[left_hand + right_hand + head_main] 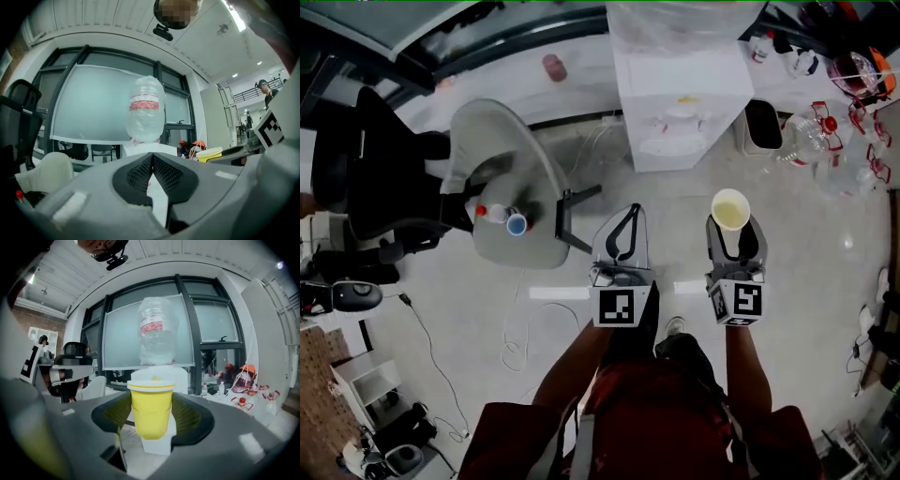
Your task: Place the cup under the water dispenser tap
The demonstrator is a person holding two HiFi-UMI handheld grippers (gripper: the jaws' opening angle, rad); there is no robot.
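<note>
Cup (151,409) gripped upright by right tongs (734,225) above pale floor (478,309), dispenser (680,103) ahead; left tongs (151,160) closed.

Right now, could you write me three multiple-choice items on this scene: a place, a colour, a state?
1. Where is the cup?
A. on the chair
B. in the right gripper
C. under the tap

2. What colour is the cup?
A. yellow
B. blue
C. red

3. How do the left gripper's jaws stand?
A. wide apart
B. on a bottle
C. together, empty

Answers: 1 B, its jaws clamp the cup's sides; 2 A, the body is plainly yellow; 3 C, the jaws touch with nothing between.
</note>
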